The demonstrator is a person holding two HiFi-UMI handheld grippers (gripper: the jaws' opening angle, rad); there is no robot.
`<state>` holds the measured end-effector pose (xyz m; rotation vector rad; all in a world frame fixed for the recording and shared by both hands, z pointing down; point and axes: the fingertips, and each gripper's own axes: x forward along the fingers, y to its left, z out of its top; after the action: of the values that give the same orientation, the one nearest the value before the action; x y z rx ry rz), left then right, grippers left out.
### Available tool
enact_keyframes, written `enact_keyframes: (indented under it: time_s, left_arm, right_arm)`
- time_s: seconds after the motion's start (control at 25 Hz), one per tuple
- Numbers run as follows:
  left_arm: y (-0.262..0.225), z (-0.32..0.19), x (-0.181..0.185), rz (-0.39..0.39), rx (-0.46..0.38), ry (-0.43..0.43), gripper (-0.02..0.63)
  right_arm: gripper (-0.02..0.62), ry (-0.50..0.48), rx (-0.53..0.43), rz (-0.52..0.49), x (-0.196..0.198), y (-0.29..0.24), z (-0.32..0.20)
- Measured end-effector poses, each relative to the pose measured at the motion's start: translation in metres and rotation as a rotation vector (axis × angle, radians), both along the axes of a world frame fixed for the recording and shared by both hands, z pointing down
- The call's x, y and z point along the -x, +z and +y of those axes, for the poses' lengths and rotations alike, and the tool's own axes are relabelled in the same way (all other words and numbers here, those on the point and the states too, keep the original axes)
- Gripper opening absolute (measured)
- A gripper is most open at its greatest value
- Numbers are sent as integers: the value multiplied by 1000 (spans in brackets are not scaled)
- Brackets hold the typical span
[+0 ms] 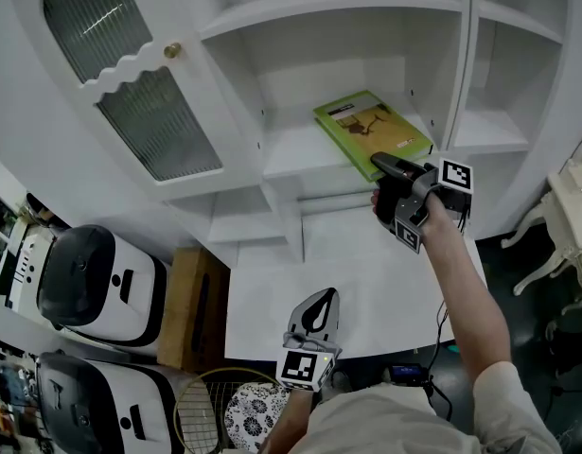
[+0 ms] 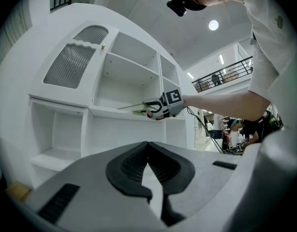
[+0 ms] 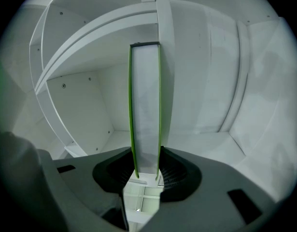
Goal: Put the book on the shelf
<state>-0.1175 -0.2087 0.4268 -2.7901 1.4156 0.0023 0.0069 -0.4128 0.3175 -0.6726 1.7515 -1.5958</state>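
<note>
White shelf unit [image 1: 328, 8] fills the top of the head view, with open compartments in the centre and on the right. White worktop [image 1: 347, 291] juts out below it.

Door [image 1: 130, 83] with ribbed glass is at the unit's left side, with a small brass knob [image 1: 172, 50] at its right edge.

On the floor left of the worktop are two white machines with dark domed tops [image 1: 101, 282] and [image 1: 92, 395]. A wooden box [image 1: 191, 305] sits against the worktop's left edge and a racket [image 1: 210, 410] lies near its front left corner.

Green book [image 1: 366, 126] lies cover up over the middle shelf board, at the right end of the centre compartment. Its near corner overhangs the board's front edge. Left gripper view shows it slightly tilted, far end lower. Can't tell if it touches the board.

Right gripper [image 1: 390, 170] is at the board's front edge, arm stretched out, claw pinching the book's near corner. In the right gripper view the book [image 3: 146, 110] is edge-on, white pages between green covers, with a pad pressed on each cover and the compartment's back wall beyond.

Left gripper [image 1: 314, 315] is over the worktop's front edge, well apart from the book. Its claw [image 2: 148, 146] has tips pressed together, nothing in it.
</note>
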Motion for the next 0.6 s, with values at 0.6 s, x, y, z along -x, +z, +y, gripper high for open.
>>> enact_keyframes:
  time_s: [0.6]
  left_arm:
    - [-1, 3, 7, -3, -6, -16, 3]
  right_arm:
    - [160, 7, -84, 5, -2, -4, -17]
